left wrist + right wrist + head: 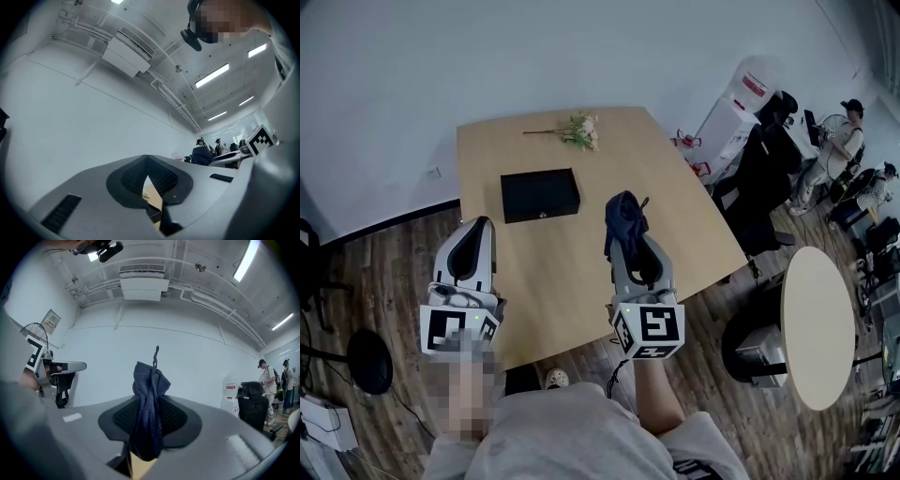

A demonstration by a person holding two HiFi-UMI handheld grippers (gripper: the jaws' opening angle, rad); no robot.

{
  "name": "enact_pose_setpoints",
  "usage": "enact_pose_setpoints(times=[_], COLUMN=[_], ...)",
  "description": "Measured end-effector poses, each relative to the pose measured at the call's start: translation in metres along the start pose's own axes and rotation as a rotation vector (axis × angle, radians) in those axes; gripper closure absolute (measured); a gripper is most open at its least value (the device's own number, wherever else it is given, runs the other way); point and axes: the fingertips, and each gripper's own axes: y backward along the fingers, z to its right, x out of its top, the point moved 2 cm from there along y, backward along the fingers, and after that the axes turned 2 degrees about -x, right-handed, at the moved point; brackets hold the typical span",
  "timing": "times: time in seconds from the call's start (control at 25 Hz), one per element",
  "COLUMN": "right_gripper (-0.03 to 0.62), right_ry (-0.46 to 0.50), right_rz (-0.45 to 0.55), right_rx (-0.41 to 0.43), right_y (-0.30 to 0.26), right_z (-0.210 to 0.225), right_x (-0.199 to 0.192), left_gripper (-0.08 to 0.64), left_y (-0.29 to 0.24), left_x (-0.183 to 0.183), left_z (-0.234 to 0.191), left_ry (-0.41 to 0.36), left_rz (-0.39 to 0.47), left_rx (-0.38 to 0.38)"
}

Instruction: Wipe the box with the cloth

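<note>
Right tool (628,246) clamped on bunched dark-blue cloth (624,216), held over light wooden worktop (684,230); left tool (474,239) jaws together, empty; flat black rectangular box (540,195) on worktop, apart from cloth; wiping not started.

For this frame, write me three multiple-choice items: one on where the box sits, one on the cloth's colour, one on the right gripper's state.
1. Where does the black box lie on the table?
A. Nearer the person than the flowers
B. Beyond the flowers
C. On top of the flowers

2. What colour is the cloth?
A. White
B. Dark blue
C. Yellow

3. What state is the right gripper in?
A. Open and empty
B. Shut on the box
C. Shut on the cloth

Answers:
1 A: in the head view the box lies between the flowers and the grippers.
2 B: both views show it dark blue.
3 C: the right gripper view shows the cloth pinched between its jaws.
</note>
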Motion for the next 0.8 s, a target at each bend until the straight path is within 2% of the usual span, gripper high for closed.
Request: enact_pose_setpoints(times=[0.24,0.8], right_gripper=[0.460,0.460], right_ry=[0.009,-0.007], right_rz=[0.014,0.041], right_rx=[0.013,0.028], right_y=[0.018,0.024], right_z=[0.003,-0.001], right_x=[0.001,0.011], left_gripper=[0.552,0.552], left_y=[0.011,0.017], left_x=[0.003,0.007], left_z=[0.015,0.017], left_ry=[0.002,0.014], left_rz=[0.006,0.005], left_rx=[0.008,0.016])
